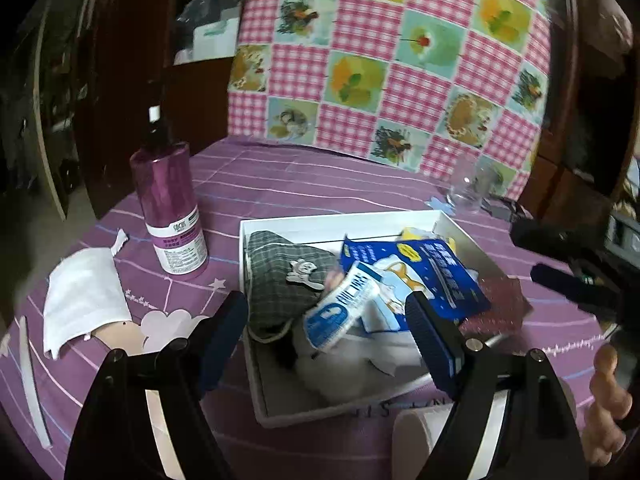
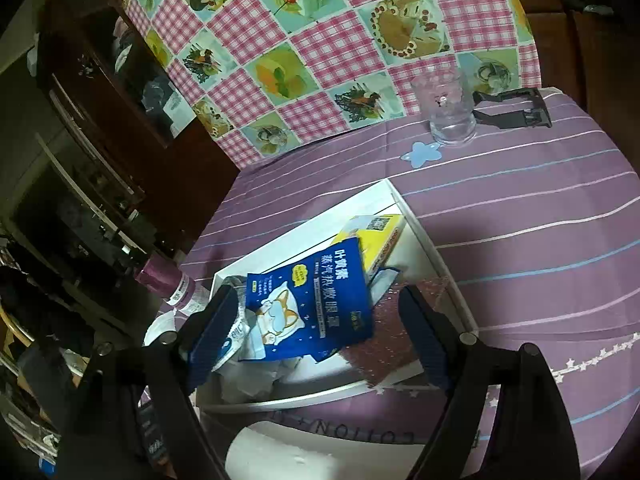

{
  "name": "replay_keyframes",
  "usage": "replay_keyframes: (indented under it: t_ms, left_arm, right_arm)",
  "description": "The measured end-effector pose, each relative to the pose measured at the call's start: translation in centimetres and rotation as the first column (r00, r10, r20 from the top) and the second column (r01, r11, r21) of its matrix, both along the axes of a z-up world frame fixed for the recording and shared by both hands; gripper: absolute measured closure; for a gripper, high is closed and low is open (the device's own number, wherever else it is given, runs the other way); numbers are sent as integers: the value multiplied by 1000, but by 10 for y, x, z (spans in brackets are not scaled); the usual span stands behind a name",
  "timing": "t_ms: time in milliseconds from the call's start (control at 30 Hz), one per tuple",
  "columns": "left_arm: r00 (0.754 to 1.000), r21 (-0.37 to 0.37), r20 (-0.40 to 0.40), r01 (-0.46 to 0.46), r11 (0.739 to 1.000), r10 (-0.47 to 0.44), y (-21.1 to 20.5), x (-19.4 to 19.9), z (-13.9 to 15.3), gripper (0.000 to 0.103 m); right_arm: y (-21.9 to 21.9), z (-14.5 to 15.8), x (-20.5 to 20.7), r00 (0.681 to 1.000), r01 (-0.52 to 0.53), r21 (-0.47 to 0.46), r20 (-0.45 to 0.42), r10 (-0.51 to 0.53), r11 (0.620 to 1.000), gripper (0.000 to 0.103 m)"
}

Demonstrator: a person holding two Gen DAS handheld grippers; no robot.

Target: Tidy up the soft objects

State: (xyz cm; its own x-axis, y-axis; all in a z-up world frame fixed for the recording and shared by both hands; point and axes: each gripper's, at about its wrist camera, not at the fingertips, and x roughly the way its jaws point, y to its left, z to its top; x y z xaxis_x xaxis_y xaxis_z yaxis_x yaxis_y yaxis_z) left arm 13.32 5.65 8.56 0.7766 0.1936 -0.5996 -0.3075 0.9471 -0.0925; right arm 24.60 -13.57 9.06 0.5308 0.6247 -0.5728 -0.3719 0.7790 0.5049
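Note:
A white box (image 1: 246, 272) on the purple tablecloth holds a grey plaid pouch (image 1: 280, 280), a small blue-white sachet (image 1: 340, 312), a dark blue eye-mask packet (image 1: 432, 276), a yellow packet (image 1: 416, 234) and a maroon glittery piece (image 1: 500, 300). My left gripper (image 1: 326, 340) is open just above the box, holding nothing. In the right wrist view my right gripper (image 2: 320, 332) is open over the same box (image 2: 424, 232), with the blue packet (image 2: 316, 304) lying between the fingers and the yellow packet (image 2: 380, 236) behind it.
A purple bottle (image 1: 172, 208) stands left of the box, beside a white wrapper (image 1: 80, 300). A clear glass (image 2: 444, 108) and a black clip (image 2: 516, 108) stand at the far right edge. A white roll (image 2: 280, 456) lies at the near edge. A checkered cloth hangs behind.

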Motion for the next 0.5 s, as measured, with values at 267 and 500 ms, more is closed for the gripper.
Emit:
replay_keyframes:
  t_ms: [267,500]
  left_arm:
    - [993,29,118,-10,1000,6,-9,-32,23,12]
    - [987,55,161,-30,998,21,-9,-65,37,0]
  right_arm:
    - [-3,23,-20,997,3,-74,76,3,997,20]
    - [-12,42,-54,983,24,-199,185,14,980,20]
